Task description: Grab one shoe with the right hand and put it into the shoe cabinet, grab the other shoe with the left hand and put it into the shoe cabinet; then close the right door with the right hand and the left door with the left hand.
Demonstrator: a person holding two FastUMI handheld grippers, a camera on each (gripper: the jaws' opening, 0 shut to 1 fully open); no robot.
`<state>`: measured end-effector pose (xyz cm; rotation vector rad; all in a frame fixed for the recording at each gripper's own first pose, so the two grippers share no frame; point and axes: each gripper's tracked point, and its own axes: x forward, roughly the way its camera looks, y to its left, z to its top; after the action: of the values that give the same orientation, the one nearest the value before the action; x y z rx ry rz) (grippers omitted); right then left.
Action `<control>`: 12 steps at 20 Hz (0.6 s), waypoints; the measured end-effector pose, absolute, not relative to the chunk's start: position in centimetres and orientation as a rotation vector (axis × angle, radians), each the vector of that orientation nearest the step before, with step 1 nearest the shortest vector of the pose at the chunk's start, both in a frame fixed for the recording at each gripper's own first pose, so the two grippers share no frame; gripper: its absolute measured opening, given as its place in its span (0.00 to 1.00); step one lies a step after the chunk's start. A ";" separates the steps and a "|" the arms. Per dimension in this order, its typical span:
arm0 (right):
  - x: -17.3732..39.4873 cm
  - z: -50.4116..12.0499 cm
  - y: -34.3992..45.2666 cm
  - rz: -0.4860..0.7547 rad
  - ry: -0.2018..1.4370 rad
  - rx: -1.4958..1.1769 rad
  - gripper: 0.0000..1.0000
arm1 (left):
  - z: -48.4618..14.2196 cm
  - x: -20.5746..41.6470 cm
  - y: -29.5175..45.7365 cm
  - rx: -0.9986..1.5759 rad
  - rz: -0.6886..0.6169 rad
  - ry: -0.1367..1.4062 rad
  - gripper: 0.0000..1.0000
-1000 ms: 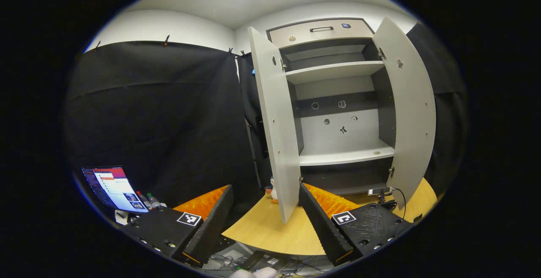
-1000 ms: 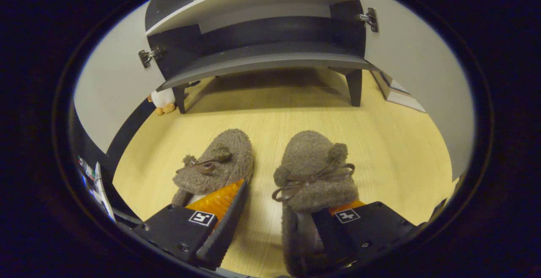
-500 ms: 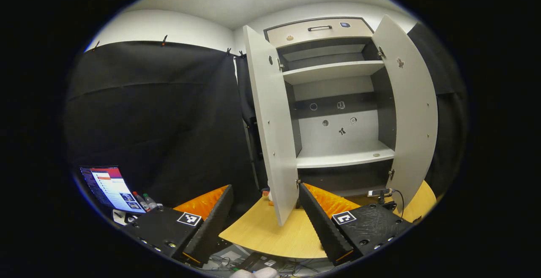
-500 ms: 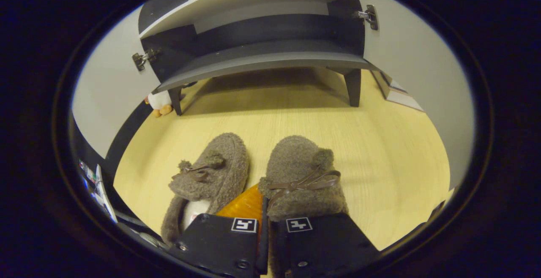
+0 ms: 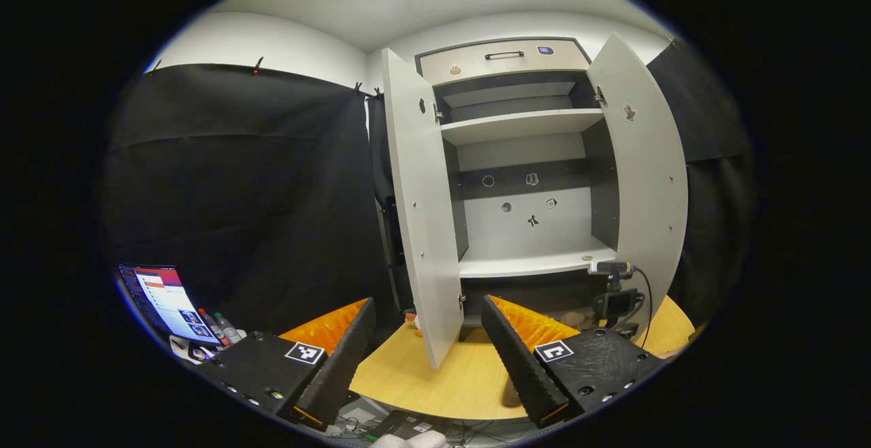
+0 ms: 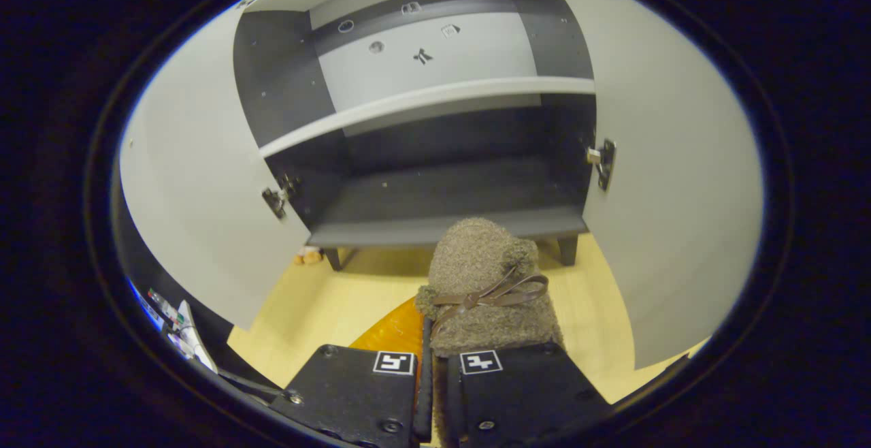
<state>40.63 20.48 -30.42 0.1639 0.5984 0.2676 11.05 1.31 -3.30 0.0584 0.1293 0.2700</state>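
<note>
My right gripper is shut on a brown fuzzy slipper with a bow, one finger inside it and one outside. It holds the slipper above the floor, toe towards the dark bottom shelf of the shoe cabinet. Both cabinet doors stand open, the left door and the right door. In the left gripper view the whole cabinet stands ahead with its left door nearest. My left gripper is open and holds nothing, low and to the cabinet's left.
The cabinet stands on a pale wooden platform. A small stuffed toy lies by the cabinet's left leg. A laptop and bottles sit at the far left, with cables below the platform's edge.
The right gripper shut on the right-hand slipper, then lifted it off the floor and tilted up to face the cabinet's lower compartment. The left gripper shifted slightly and stayed open.
</note>
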 end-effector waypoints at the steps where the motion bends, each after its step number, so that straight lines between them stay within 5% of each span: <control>1: 41.7 -28.5 20.8 0.274 0.566 0.165 0.12 | -3.5 11.1 1.1 0.055 0.266 0.132 0.96; 12: 55.2 -11.6 23.3 0.241 0.365 0.163 0.12 | -3.6 11.4 1.3 0.017 0.287 0.101 0.96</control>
<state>55.19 23.33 -11.62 0.1631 0.3647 0.2410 11.37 1.27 -3.59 0.0166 0.1006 0.2870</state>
